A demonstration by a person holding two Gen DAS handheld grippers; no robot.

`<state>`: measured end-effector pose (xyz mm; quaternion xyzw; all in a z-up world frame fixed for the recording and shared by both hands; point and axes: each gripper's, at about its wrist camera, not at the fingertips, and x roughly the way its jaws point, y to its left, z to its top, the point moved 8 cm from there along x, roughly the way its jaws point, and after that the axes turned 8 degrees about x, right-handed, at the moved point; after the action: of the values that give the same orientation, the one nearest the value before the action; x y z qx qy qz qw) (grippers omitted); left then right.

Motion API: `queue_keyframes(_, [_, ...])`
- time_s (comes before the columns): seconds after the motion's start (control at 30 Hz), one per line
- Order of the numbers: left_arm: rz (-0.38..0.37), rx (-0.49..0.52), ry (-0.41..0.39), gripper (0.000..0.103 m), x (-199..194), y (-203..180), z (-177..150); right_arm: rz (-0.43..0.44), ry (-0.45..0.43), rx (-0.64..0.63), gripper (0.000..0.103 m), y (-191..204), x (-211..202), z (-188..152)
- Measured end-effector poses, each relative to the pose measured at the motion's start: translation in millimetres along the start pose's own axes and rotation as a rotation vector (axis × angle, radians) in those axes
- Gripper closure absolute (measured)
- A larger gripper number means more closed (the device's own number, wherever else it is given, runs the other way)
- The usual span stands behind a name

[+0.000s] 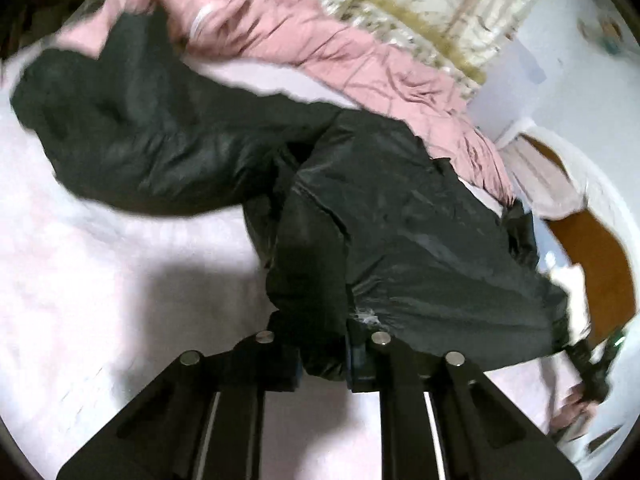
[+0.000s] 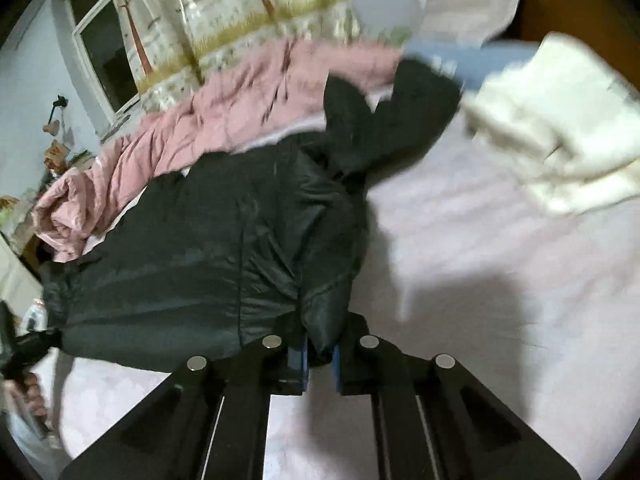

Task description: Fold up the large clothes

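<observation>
A large black padded jacket (image 1: 400, 232) lies spread on a pale pink bed sheet (image 1: 100, 280), one sleeve stretching away to the upper left. My left gripper (image 1: 324, 364) is shut on a fold of the jacket's near hem. In the right wrist view the same black jacket (image 2: 192, 248) fills the left middle, its sleeve and hood (image 2: 384, 120) reaching toward the top. My right gripper (image 2: 320, 354) is shut on the hem's other near corner. Each wrist view shows the other gripper at its edge: the right gripper (image 1: 592, 364) and the left gripper (image 2: 24, 352), each in a hand.
A crumpled pink quilt (image 2: 200, 128) lies behind the jacket along the bed's far side. A cream garment (image 2: 552, 128) and a blue one (image 2: 492, 60) lie at the upper right. A patterned curtain (image 2: 224, 20) and a window (image 2: 104, 48) stand beyond. A wooden floor (image 1: 592, 248) shows past the bed's edge.
</observation>
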<state>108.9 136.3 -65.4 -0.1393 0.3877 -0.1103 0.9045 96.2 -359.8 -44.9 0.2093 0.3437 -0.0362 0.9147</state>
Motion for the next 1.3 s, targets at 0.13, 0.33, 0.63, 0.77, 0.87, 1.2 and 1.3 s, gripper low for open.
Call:
queue_keyframes(0.13, [0.027,0.06,0.011,0.088,-22,-22,-27,-0.079,-0.084,-0.003,0.094,-13,-46,-15])
queue_keyframes(0.33, [0.132,0.189,-0.007,0.075,-32,-35,-48,-0.131,-0.084,-0.016,0.094,-29,-61,-38])
queue_keyframes(0.63, [0.281,0.295,-0.184,0.039,-46,-30,-29,-0.238,-0.193,-0.107,0.075,-24,-70,-33])
queue_keyframes(0.77, [0.279,0.339,-0.281,0.039,-60,-41,-20,-0.204,-0.249,-0.077,0.07,-26,-82,-26])
queue_keyframes(0.87, [0.295,0.373,-0.337,0.039,-68,-52,-14,-0.164,-0.3,-0.08,0.05,-20,-92,-19])
queue_keyframes(1.2, [0.272,0.451,-0.251,0.039,-31,-78,35,0.069,-0.181,-0.164,0.04,35,-67,9])
queue_keyframes(1.3, [0.249,0.394,-0.156,0.039,0,-67,40,0.008,-0.122,-0.129,0.04,28,-31,19])
